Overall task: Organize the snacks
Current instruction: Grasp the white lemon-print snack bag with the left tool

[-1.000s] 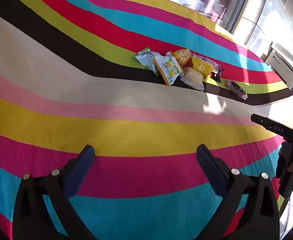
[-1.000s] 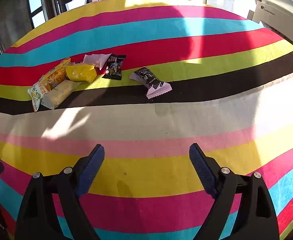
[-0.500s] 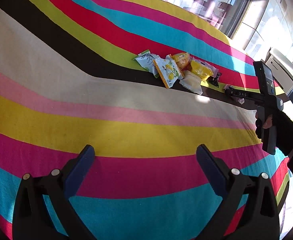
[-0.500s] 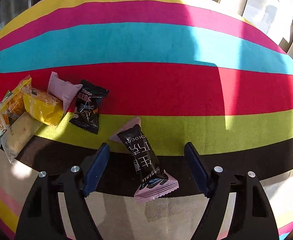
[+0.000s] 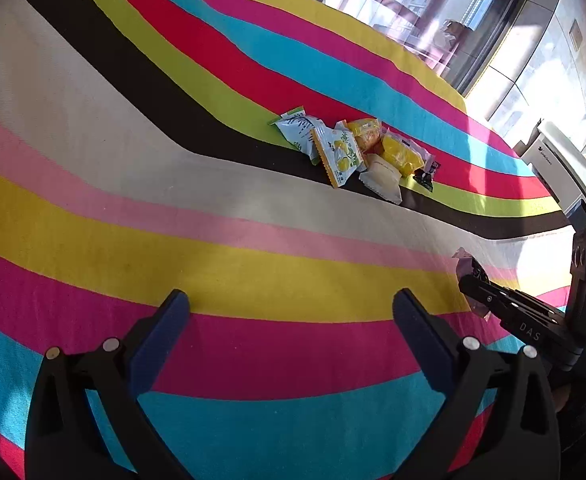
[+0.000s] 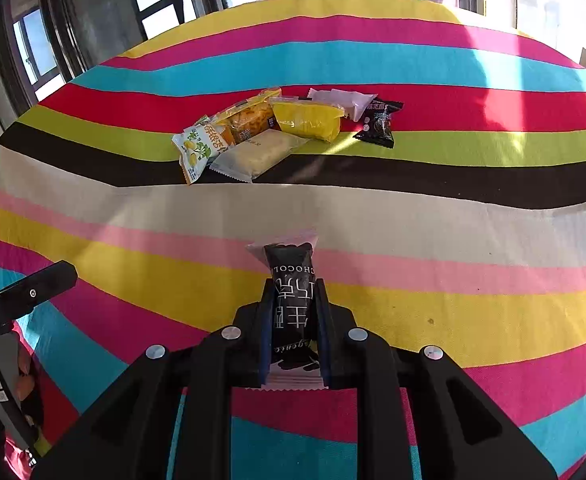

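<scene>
My right gripper (image 6: 293,300) is shut on a black chocolate bar with pink wrapper ends (image 6: 293,276), held above the near stripes of the tablecloth; it also shows in the left wrist view (image 5: 467,266). My left gripper (image 5: 289,320) is open and empty over the pink and yellow stripes. A pile of snacks lies far off: a lemon packet (image 6: 195,148), an orange packet (image 6: 249,118), a yellow packet (image 6: 307,120), a pale cake packet (image 6: 259,154), a white packet (image 6: 345,100), a small black packet (image 6: 379,122). A green-white packet (image 5: 297,128) lies at the pile's left end.
A striped cloth (image 6: 453,220) covers the round table. Windows and dark frames (image 6: 93,12) stand behind it. A white appliance (image 5: 565,168) sits off the table's right side. The left gripper's body (image 6: 17,300) shows at the left edge of the right wrist view.
My right gripper has closed on the chocolate bar, lifted it and drawn it back from the black stripe toward the near side. My left gripper has stayed open and hardly moved.
</scene>
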Tool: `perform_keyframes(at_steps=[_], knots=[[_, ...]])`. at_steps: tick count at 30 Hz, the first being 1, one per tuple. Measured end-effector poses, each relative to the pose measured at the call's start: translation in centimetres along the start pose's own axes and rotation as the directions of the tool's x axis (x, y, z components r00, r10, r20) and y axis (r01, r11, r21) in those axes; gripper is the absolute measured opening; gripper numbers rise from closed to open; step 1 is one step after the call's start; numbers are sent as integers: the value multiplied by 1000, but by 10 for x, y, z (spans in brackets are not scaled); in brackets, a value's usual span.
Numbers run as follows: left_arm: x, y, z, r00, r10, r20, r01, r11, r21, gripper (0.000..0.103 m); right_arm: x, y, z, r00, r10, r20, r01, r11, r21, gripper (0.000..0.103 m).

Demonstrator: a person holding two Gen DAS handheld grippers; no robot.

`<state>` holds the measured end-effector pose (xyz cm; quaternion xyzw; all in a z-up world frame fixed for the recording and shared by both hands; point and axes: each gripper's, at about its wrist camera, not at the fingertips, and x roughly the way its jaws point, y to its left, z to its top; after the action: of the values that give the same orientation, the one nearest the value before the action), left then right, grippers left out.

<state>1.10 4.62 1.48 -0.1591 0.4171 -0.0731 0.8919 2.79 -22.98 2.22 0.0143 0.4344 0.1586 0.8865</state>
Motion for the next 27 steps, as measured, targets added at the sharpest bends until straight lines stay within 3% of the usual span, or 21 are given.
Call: perform_keyframes(at_steps=[3,10,12,16,17,21,22,24,25,26,27], knots=[[15,-13,17,999,-6,-45,4,998,-60,101,-1,7,-7,1000,-14,10,14,1000,-11,19],[81,-50,74,988,146,-50,-154,951,-270,101,0,-9,-8,999,33,7,-34,997,74,19],[98,-63,89,972,231,-40,-232,926,-297,101,0,-10,-7,999,33,7,-33,997,75,19],[127,-78,115,955,292,-54,-291,887,-357,101,3,-11,-8,999,41,9,-41,995,87,19],[137,-80,120,951,297,-91,-309,886,-344,101,5,-14,-8,999,48,11,-49,993,103,19],[159,-92,133,898,414,-149,-440,857,-268,101,7,-22,-10,996,87,21,-89,985,147,17],[162,-92,135,896,416,-154,-443,863,-242,101,7,-23,-11,996,89,22,-92,984,150,17],[158,-89,136,897,422,-132,-442,873,-208,86,8,-24,-11,995,95,25,-98,982,159,16],[152,-87,133,895,431,-111,-445,875,-191,51,8,-25,-12,995,94,25,-97,982,164,16],[147,-82,130,918,384,-102,-396,902,-171,41,8,-25,-12,995,95,27,-98,981,167,15],[139,-78,125,942,323,-90,-333,931,-151,40,7,-25,-13,995,96,27,-100,981,169,15]])
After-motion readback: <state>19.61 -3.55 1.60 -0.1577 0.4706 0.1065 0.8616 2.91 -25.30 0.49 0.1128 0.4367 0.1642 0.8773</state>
